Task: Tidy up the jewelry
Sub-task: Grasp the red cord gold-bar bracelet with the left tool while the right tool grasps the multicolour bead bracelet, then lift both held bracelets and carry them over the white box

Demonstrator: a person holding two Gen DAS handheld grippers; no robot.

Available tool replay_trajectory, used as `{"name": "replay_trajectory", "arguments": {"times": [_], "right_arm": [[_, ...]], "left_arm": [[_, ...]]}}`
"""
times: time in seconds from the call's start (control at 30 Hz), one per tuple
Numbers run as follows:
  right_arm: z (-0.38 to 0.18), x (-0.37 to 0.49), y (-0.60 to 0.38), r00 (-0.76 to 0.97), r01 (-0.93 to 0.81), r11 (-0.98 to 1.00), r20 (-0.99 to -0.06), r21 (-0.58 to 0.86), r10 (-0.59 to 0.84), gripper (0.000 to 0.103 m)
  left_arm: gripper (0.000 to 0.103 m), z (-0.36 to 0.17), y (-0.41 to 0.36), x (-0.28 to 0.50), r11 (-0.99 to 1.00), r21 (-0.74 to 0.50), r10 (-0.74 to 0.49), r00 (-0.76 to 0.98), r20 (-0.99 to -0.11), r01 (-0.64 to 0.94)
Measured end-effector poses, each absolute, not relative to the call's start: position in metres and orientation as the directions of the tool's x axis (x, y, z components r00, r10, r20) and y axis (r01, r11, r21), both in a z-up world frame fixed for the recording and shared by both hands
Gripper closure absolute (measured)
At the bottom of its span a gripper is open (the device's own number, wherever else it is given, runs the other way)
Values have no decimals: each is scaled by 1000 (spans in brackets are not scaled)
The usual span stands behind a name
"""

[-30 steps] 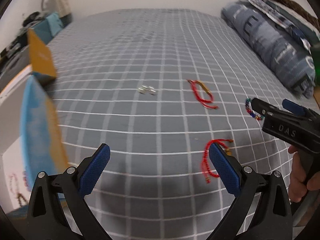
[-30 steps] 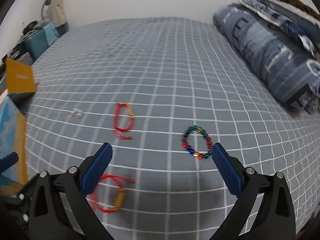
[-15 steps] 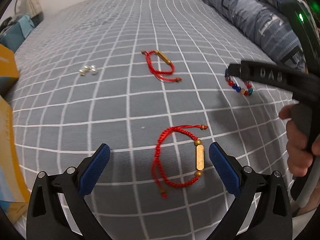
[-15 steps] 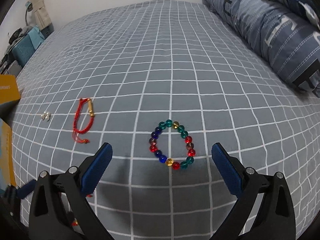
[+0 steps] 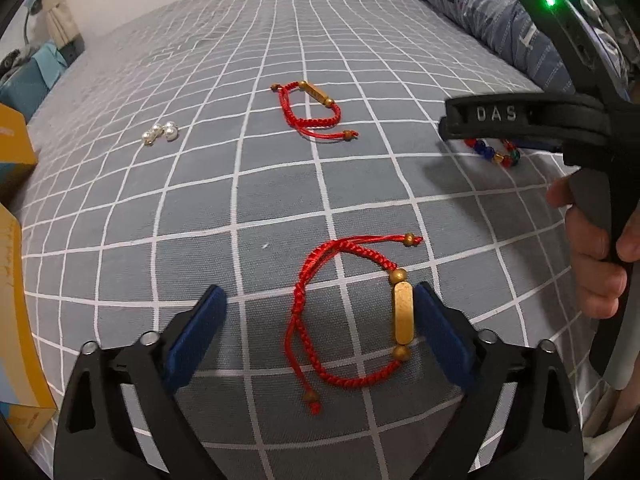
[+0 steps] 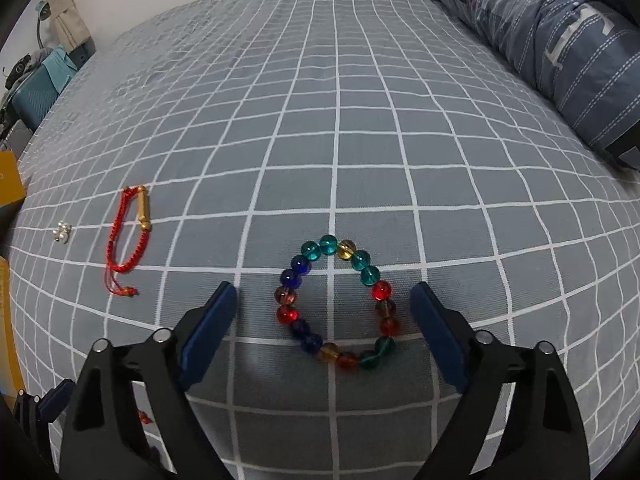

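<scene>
A red cord bracelet with a gold bar (image 5: pixel 403 317) lies on the grey checked bedspread between the fingers of my open left gripper (image 5: pixel 320 336). A second red cord bracelet (image 5: pixel 310 109) lies farther back; it also shows in the right wrist view (image 6: pixel 128 236). A small cluster of pearl earrings (image 5: pixel 160 133) lies at the left. A bracelet of coloured glass beads (image 6: pixel 335 300) lies between the fingers of my open right gripper (image 6: pixel 324 330). The right gripper's body (image 5: pixel 520 120) partly hides the beads in the left wrist view.
A yellow and blue box (image 5: pixel 16 300) stands at the bed's left edge. A rolled blue striped quilt (image 6: pixel 560 40) lies along the right side. The bedspread (image 6: pixel 320 100) stretches back to a white wall.
Both grippers have moved forward and down. The near red bracelet now lies between the left fingers and the bead bracelet between the right fingers. Both stay open.
</scene>
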State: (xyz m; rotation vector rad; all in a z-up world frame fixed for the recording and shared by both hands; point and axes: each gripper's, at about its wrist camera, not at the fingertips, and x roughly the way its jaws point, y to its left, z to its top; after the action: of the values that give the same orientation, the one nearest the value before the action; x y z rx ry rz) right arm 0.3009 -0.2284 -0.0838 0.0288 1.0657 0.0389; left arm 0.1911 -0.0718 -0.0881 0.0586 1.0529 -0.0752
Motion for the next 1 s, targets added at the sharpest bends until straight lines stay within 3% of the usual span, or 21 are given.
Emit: {"name": "replay_trajectory", "arguments": {"times": [0.3, 0.53, 0.63, 1.0], "right_arm": [[-84, 300, -237, 474, 10, 999, -880, 33, 24, 55], [-83, 299, -238, 477, 27, 999, -879, 31, 14, 83], [-82, 298, -239, 480, 32, 999, -877, 36, 16, 85], [-75, 293, -239, 496, 46, 998, -868, 37, 10, 85]], "left_arm": [[59, -83, -70, 193, 996, -2, -47, 491, -870, 92], [71, -81, -71, 191, 995, -8, -57, 486, -872, 103], [92, -79, -68, 192, 994, -29, -76, 480, -874, 106], [92, -74, -65, 188, 993, -50, -96, 490, -866, 107]]}}
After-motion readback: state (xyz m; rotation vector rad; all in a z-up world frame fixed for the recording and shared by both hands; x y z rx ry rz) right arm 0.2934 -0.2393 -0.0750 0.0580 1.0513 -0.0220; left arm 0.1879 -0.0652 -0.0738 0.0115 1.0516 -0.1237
